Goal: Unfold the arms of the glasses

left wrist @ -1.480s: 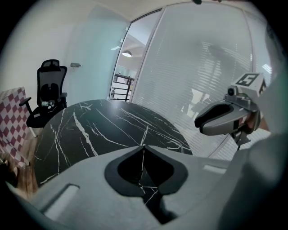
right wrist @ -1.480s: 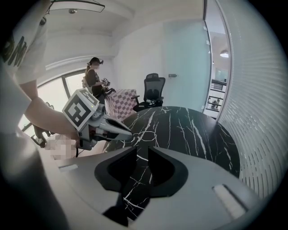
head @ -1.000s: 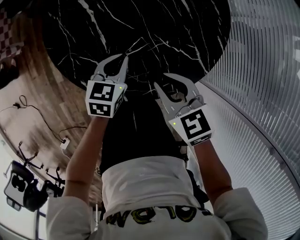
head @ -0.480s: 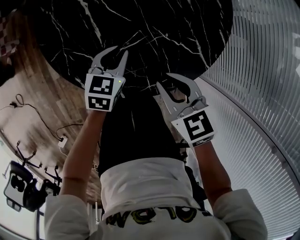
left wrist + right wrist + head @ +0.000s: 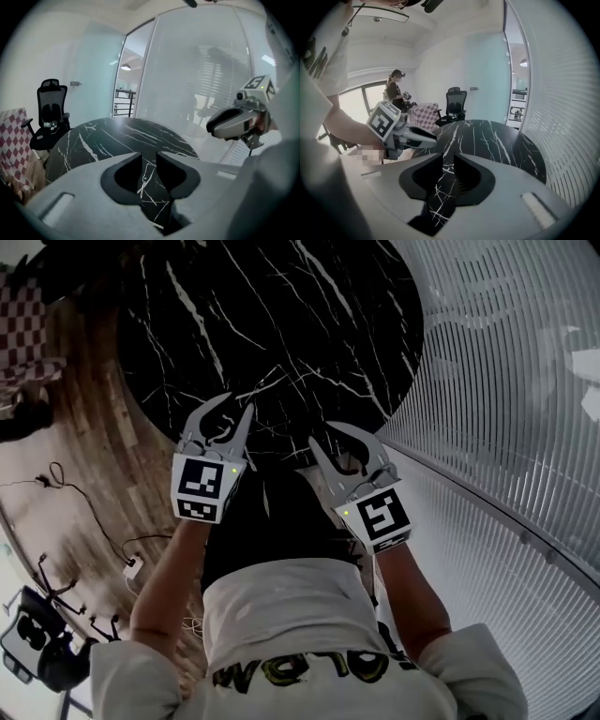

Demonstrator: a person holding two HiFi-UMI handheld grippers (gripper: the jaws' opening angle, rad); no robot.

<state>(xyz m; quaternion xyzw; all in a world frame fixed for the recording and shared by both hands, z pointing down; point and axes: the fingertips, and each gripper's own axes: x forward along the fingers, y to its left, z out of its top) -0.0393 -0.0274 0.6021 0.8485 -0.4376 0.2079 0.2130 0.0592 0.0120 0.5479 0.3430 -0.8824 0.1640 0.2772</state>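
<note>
Far left: a red-and-white checkered object [image 5: 28, 320] stands at the edge of a wooden plank floor [image 5: 84, 427]. A thin black cable [image 5: 89, 507] trails across the boards to a small white adapter [image 5: 133, 567]. In the left gripper view a black office chair [image 5: 49, 110] stands just beside the checkered object, beyond the table's far side. Left gripper [image 5: 239, 402]: held above the near rim of the table, jaws spread by a narrow gap with nothing between them. Only veined stone shows through the gap in its own view. Centre: a round black marble table [image 5: 281, 315] with white veins. Below it in the head view is the wearer's white shirt [image 5: 300, 634] with yellow lettering, and both forearms reach up to the grippers. Glasses: seen in no view, so their place cannot be told. Right gripper [image 5: 322, 434]: level with the left one and near it but not touching, also over the near rim. Its jaws are parted by a narrow gap and grip nothing. The ribbed inner face of one jaw shows in the right gripper view. In that same view a second person [image 5: 396, 101] stands by a window beyond the left gripper. Far right: a white slatted wall [image 5: 506, 409] curves close around the table's right side.
</note>
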